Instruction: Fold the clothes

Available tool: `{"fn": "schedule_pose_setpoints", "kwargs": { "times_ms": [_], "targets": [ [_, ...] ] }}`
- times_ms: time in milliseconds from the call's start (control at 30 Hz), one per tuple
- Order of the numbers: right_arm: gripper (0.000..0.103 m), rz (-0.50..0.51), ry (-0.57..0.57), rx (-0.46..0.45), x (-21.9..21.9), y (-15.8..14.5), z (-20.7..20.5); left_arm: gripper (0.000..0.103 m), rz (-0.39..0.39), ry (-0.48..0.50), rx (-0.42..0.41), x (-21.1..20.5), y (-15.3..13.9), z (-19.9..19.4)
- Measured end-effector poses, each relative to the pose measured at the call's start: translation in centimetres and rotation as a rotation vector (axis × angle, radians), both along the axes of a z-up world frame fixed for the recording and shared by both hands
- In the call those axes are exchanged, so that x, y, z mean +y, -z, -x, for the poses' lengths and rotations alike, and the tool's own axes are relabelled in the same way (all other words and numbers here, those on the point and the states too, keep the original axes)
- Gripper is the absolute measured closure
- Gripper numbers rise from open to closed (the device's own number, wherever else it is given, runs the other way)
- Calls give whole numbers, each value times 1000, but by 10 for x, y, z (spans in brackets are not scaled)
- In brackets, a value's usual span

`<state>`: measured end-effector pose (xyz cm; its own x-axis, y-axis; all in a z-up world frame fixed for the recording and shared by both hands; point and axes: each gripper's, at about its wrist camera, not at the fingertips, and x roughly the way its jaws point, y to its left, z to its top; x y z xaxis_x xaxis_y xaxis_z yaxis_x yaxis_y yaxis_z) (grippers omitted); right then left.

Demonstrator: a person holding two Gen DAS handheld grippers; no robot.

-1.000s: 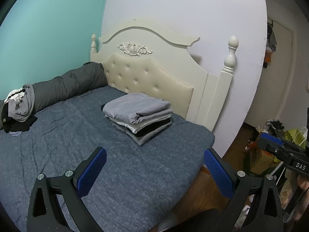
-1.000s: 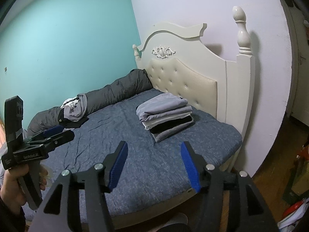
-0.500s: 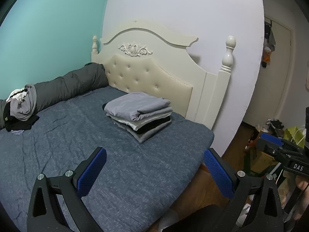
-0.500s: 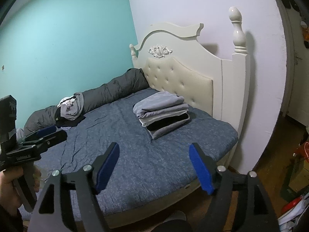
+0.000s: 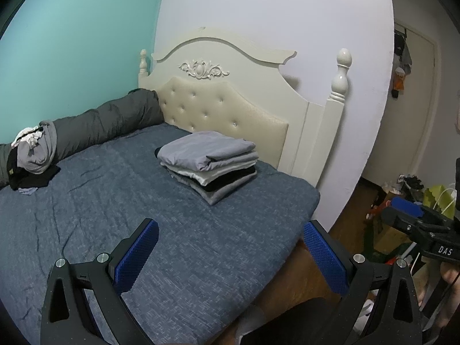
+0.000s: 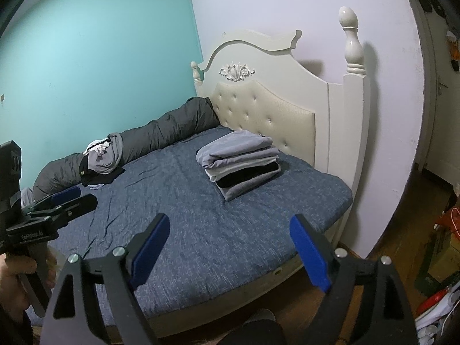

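Grey, white and black clothes sit in a neat folded stack [image 5: 208,166] on the blue bed [image 5: 178,258], close to the padded headboard [image 5: 224,115]. Across the mattress, by the long grey bolster [image 6: 169,132], a loose heap of unfolded clothes [image 6: 100,162] waits. Judging by this, 1 piece is finished and the next step is fetching another from that heap. The left hand-held gripper [image 5: 230,251] hangs wide and empty over the near part of the bed; the right hand-held gripper [image 6: 230,247] is empty too, its jaws opening, nothing between them. The next move likely calls for a long reach to the far side, then pulling a garment onto the bare middle stretch, which gives plenty of flat room. The near bed edge drops to a wooden floor [image 6: 402,230], with clutter [image 6: 442,244] at the right.
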<state>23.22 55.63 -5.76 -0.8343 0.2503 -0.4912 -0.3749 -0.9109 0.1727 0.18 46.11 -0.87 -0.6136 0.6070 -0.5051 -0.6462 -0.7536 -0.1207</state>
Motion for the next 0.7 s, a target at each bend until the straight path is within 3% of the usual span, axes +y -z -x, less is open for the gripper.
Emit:
{"fn": "schedule_pose_setpoints", "kwargs": {
  "times_ms": [700],
  "targets": [
    [8, 2, 9, -2, -2, 4, -1, 0, 19, -28, -4, -3, 2, -4]
  ]
}}
